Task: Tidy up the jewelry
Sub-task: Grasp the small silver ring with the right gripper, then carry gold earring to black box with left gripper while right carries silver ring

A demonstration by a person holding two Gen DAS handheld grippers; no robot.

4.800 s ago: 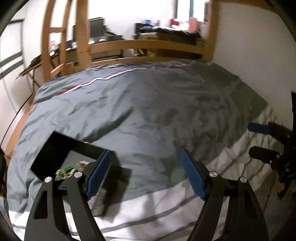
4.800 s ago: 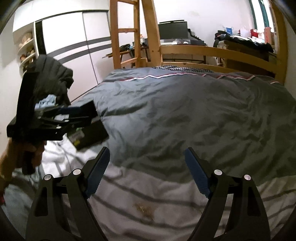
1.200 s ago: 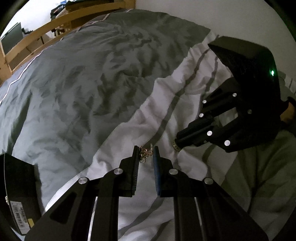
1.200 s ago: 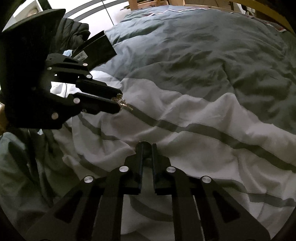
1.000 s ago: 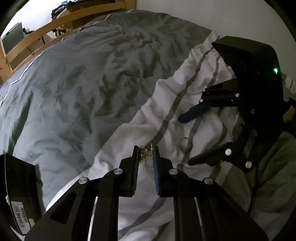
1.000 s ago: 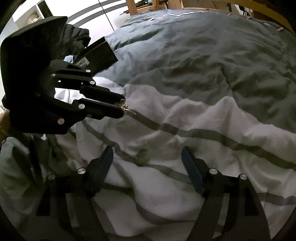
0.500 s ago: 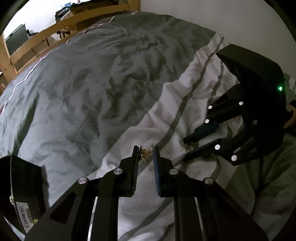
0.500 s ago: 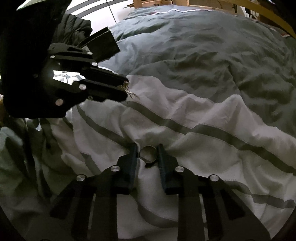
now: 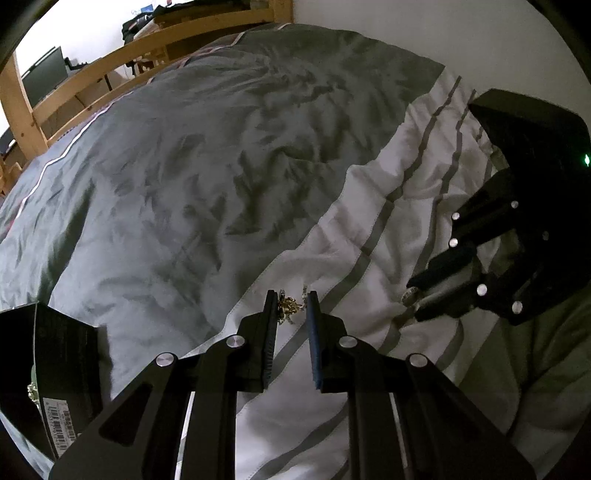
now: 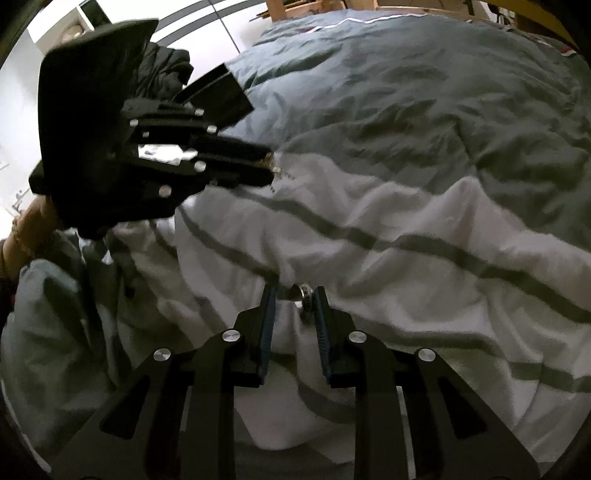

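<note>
My left gripper [image 9: 291,306] is shut on a small gold chain [image 9: 289,305], held just above the white striped duvet [image 9: 369,236]. It also shows in the right wrist view [image 10: 271,166], with the chain [image 10: 275,168] hanging from its tips. My right gripper [image 10: 293,299] is shut on a silver ring [image 10: 303,295], lifted slightly off the duvet. It also shows in the left wrist view [image 9: 412,295] at the right, with the ring [image 9: 408,295] at its tips. A black jewelry box [image 9: 48,373] lies open at the lower left; it also shows in the right wrist view [image 10: 218,96].
The grey part of the duvet [image 9: 184,166] covers most of the bed. A wooden bed frame [image 9: 92,77] runs along the far edge, with a desk and monitor [image 9: 44,79] behind. A white wall [image 9: 443,33] bounds the right side. Dark clothing [image 10: 162,70] hangs by a wardrobe.
My right gripper opened, came down over the ring, shut on it and raised it a little. My left gripper kept hold of the chain and barely moved.
</note>
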